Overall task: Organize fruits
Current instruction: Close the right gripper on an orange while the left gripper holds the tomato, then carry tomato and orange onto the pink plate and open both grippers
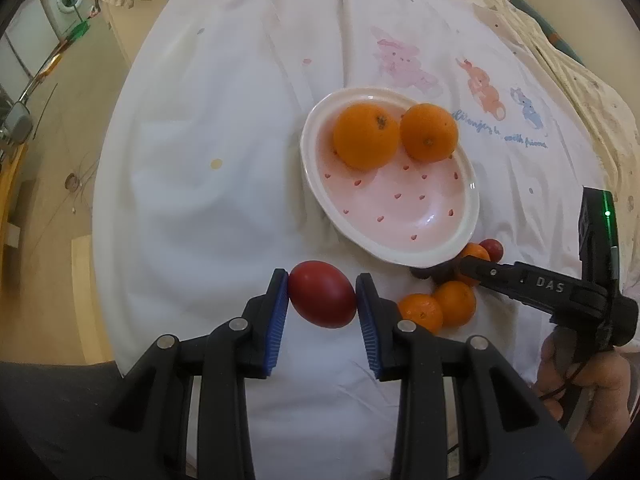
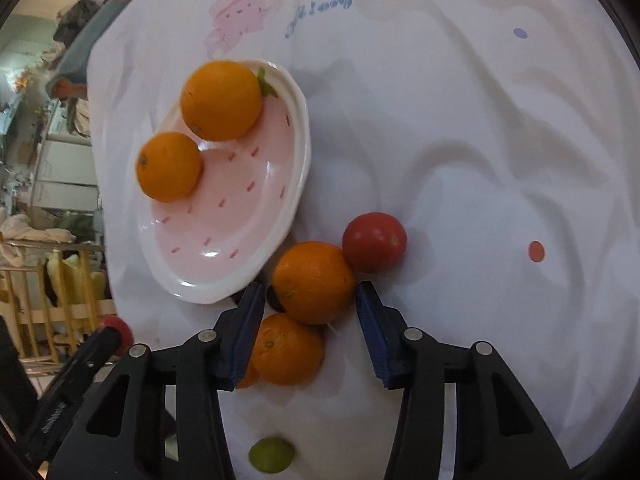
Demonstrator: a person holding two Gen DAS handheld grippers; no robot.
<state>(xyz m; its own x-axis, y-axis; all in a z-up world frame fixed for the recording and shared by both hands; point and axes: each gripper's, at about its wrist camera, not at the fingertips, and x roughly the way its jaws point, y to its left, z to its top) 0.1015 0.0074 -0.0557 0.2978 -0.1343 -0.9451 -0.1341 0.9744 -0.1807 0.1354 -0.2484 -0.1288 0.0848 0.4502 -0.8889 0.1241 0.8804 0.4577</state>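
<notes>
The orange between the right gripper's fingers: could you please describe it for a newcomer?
Find the pink oval dish on the white cloth. Off its near rim lie loose oranges; this orange is the one touching the red tomato, between the right gripper fingers.

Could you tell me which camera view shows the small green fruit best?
The right wrist view: the green fruit lies on the white cloth near the bottom edge. The left wrist view does not show it.

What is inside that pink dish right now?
Two oranges, one beside the other, sit at one end of the dish. The rest shows only its pink speckled bottom. Whatever lies under the oranges is covered.
</notes>
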